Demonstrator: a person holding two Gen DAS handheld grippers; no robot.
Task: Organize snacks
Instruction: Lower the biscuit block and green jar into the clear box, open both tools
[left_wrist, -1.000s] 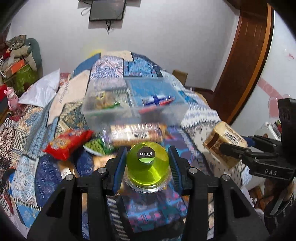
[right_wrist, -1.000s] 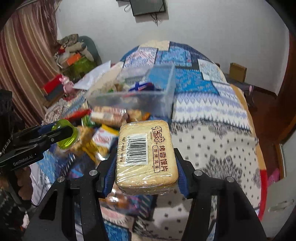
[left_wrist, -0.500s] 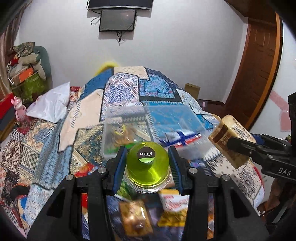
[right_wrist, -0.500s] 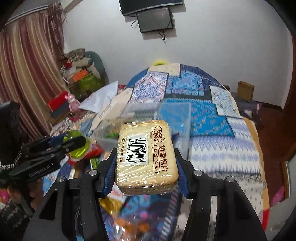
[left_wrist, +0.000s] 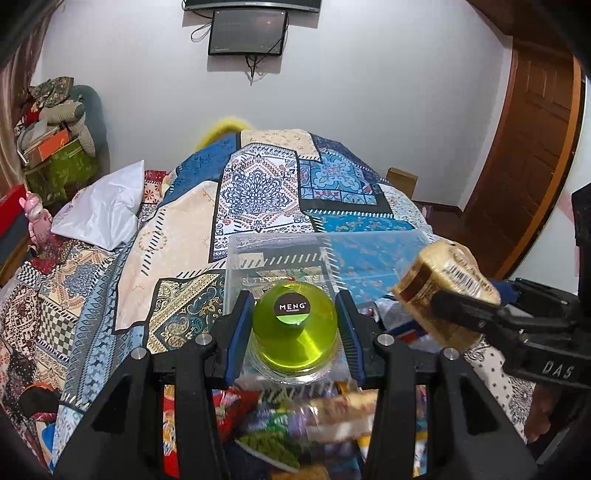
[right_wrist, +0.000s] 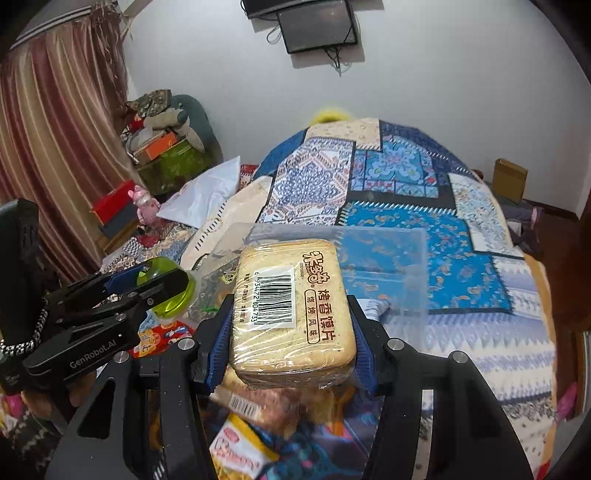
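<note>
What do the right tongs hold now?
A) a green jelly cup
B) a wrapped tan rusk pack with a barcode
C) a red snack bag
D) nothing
B: the right tongs are shut on the wrapped tan rusk pack with a barcode.

My patchwork-quilted bed (left_wrist: 255, 192) carries a clear plastic bin (left_wrist: 236, 266) mid-bed, loose snack packets (left_wrist: 332, 417) near me, and a white pillow (left_wrist: 99, 210) far left.

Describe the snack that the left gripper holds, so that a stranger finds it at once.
Start at the patchwork quilt, then the clear plastic box on it. Before it, the left gripper clamps a green jelly cup, alone in being translucent, with a round black MENG label.
</note>
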